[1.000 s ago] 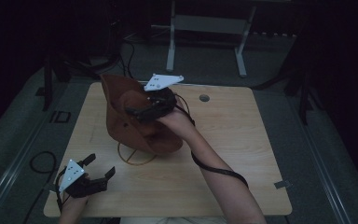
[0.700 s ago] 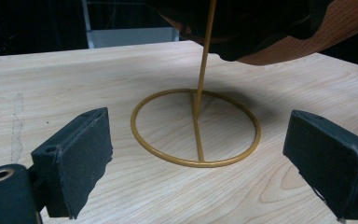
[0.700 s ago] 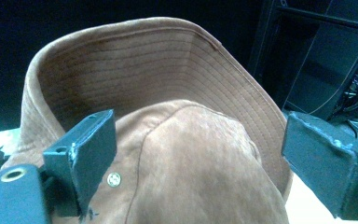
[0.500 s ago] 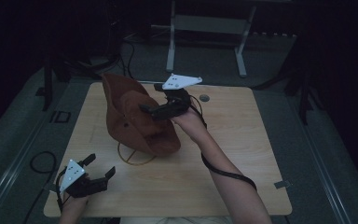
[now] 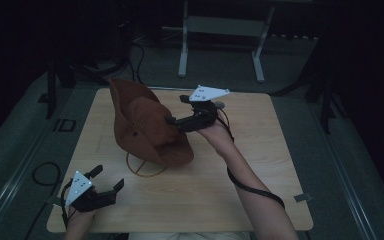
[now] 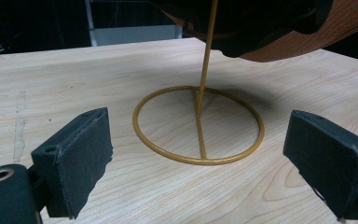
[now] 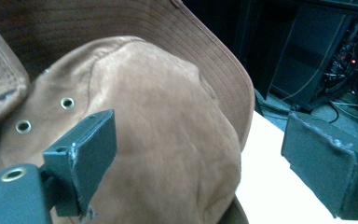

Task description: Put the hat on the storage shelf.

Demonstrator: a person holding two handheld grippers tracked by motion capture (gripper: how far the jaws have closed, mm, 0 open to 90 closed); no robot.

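Hovering — right tongs (image 5: 172,111) open at hat (image 5: 147,130) | left tongs (image 5: 108,179) open

Under both grippers I see the pale wooden table (image 5: 260,190). Beyond the right gripper (image 5: 176,109), a grey metal frame (image 5: 182,50) stands on the floor. Off the outer side of the left gripper (image 5: 109,177), a black cable (image 5: 34,174) loops on the grey floor mat (image 5: 5,150). A dark cabinet (image 7: 307,60) with wiring sits ahead of the right gripper.

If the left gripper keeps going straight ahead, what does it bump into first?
Probably the gold wire stand under the brown hat: its ring base lies ahead of the open left gripper, though depth is uncertain.
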